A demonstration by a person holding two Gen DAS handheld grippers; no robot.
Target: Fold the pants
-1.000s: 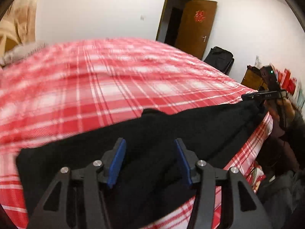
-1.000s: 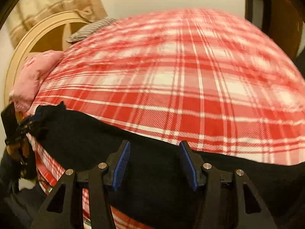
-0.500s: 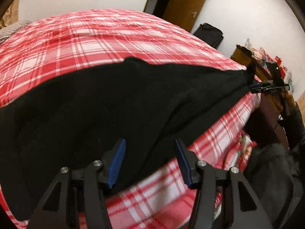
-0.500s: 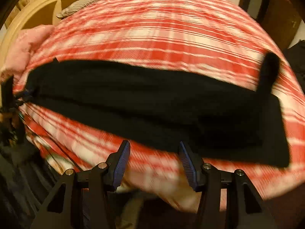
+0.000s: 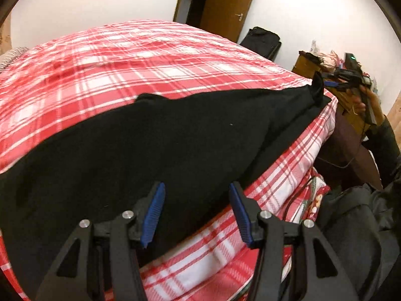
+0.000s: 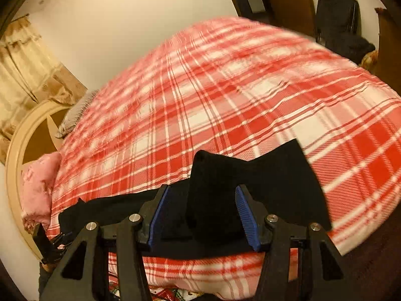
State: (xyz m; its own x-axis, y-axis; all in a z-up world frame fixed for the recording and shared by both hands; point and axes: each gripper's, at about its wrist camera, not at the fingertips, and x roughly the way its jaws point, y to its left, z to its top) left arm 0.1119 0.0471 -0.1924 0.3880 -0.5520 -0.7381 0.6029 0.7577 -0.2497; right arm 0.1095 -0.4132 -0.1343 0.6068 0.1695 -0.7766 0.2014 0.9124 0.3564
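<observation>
Your left gripper (image 5: 196,213) sits right at the near bed edge, blue pads spread wide w/ nothing between them — black pants (image 5: 150,150) lie just under and ahead of it. The pants stretch along the near side of the red plaid bedspread (image 5: 140,57), one end w/ you, the other toward your right gripper (image 6: 201,215). That one's also released, pads apart, a raised fold of the fabric standing between them — can't tell if it touches either pad. Further back: pink pillow (image 6: 37,188), curved headboard (image 6: 17,150), brown door (image 5: 225,5) far off.
</observation>
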